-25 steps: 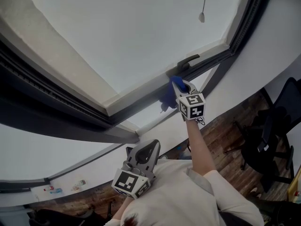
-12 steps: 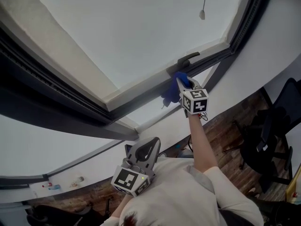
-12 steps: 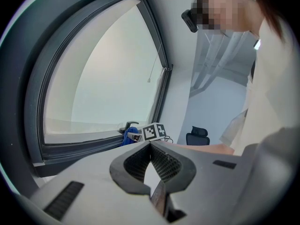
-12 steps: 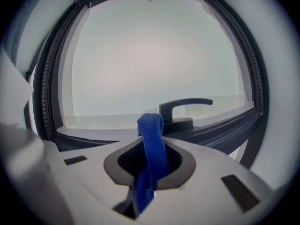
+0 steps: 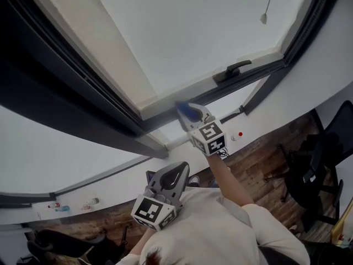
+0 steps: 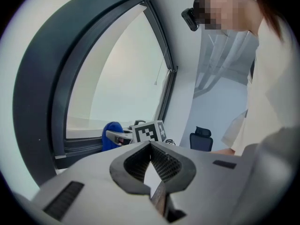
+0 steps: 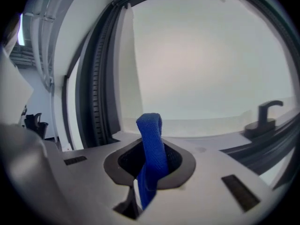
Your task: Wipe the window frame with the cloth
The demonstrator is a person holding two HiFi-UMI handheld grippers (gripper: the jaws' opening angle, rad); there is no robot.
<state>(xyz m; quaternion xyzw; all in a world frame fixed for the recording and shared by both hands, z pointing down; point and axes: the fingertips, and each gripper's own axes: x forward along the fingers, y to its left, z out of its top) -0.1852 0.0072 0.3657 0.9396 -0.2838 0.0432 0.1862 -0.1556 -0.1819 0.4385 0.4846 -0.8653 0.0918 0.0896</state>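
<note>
Person wore a white short-sleeved shirt (image 5: pixel 220 231); left gripper (image 5: pixel 174 174) and right gripper (image 5: pixel 191 111) were grey, each carrying a black-and-white square-marker cube (image 5: pixel 208 138).

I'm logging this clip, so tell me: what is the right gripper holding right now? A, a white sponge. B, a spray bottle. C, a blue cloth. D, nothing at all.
C: the right gripper is shut on the blue cloth, which sticks up from between its jaws in the right gripper view.
</note>
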